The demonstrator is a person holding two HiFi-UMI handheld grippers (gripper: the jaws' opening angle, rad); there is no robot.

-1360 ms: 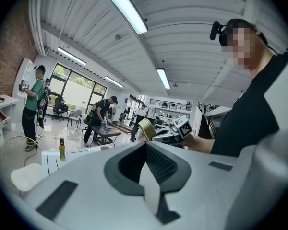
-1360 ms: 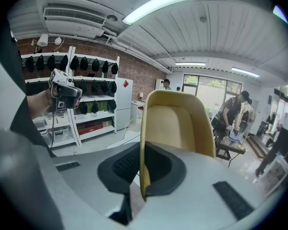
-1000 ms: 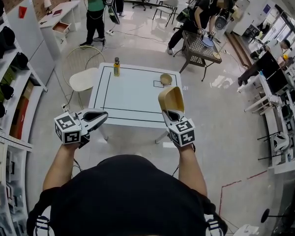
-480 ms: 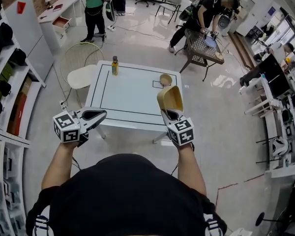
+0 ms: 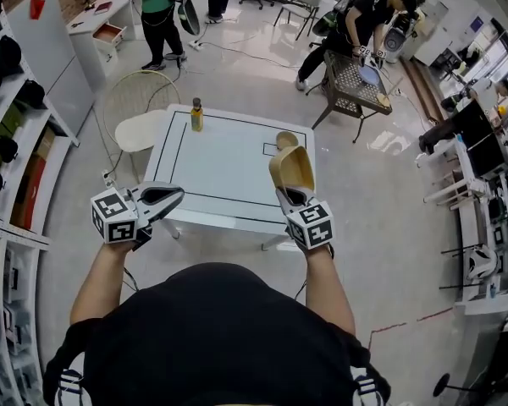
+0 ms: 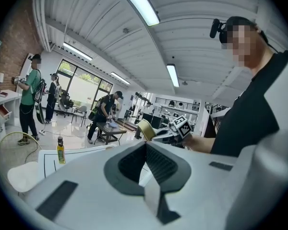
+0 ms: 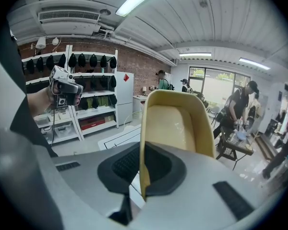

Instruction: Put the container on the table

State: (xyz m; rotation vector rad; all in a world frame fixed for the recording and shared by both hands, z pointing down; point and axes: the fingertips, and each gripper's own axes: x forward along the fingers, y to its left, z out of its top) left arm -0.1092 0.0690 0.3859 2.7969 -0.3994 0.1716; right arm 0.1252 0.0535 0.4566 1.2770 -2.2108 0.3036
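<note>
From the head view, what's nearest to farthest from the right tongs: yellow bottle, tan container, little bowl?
1. The tan container: gripped in the right tongs.
2. The little bowl: on the table, just beyond the container.
3. The yellow bottle: at the table's far left corner.

The right tool clamps the near rim of a tan scoop-shaped plastic container, held above the near right of the white square bench. The left tool, jaws together and empty, hangs by the bench's near left corner. A yellow bottle stands at the far left and a small tan bowl at the far right.
</note>
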